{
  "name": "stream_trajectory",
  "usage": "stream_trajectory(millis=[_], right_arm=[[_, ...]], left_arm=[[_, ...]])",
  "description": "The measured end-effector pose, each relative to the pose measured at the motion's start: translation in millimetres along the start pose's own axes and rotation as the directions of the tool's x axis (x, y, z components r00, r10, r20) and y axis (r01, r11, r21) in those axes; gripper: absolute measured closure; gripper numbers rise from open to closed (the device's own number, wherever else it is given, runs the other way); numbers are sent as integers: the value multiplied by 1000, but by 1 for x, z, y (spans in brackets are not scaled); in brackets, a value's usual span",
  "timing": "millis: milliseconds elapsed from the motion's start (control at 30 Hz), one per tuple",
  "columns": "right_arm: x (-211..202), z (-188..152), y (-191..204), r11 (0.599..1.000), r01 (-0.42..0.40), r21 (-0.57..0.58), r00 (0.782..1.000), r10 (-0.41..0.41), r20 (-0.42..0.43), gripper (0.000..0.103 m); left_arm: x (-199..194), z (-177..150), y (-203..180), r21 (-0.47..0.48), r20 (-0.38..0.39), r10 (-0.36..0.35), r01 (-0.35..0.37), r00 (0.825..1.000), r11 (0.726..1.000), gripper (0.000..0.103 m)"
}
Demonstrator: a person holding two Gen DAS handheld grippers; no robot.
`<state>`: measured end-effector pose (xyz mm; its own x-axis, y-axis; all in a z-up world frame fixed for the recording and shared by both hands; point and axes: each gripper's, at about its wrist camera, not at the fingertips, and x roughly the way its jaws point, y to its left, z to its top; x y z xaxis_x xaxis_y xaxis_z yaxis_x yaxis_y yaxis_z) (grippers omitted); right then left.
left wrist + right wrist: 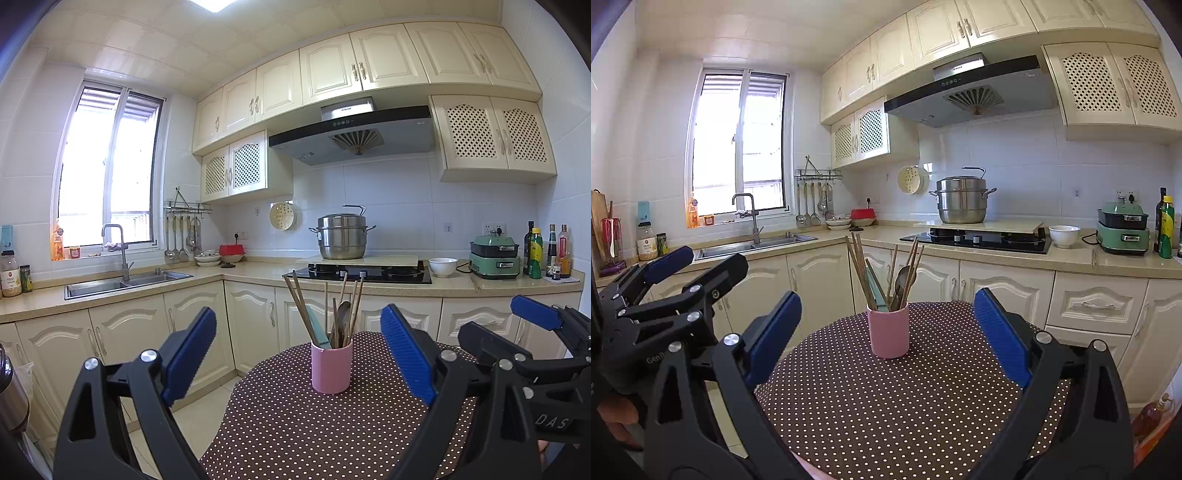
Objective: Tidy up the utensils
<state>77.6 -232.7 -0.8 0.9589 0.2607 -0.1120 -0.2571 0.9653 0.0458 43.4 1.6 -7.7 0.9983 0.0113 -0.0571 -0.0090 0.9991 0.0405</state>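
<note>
Chopsticks (301, 306) and spoons (343, 315) bristle out of one pink cup (331, 369), standing upright on the dotted bench (295, 424) straight ahead of both tongs, well clear of either. The left tongs (299, 354) hang spread wide with nothing between the pads; the right tongs (888, 336) likewise gape empty, and the cup sits centred in the gap of each view.

Handling looks easy on weight, tricky on grip: thin, stiff, light sticks, probably smooth and prone to swivel, so pinch high on a bare shaft above the rim. The cup seems light enough to tip; steadying it by its wall would help.

Count: one cup, roughly seven or eight sticks, a pale green flat-handled piece (318, 328), one dark spoon bowl clearly showing, maybe a second hidden behind.
</note>
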Motion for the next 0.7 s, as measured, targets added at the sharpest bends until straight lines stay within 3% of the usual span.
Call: stream_trajectory(millis=[700], right_arm=[[31,3,-12,1000,3,1,1000,-3,4,10]], left_arm=[[35,4,-4,26,3,13,-13,1000,1000,14]])
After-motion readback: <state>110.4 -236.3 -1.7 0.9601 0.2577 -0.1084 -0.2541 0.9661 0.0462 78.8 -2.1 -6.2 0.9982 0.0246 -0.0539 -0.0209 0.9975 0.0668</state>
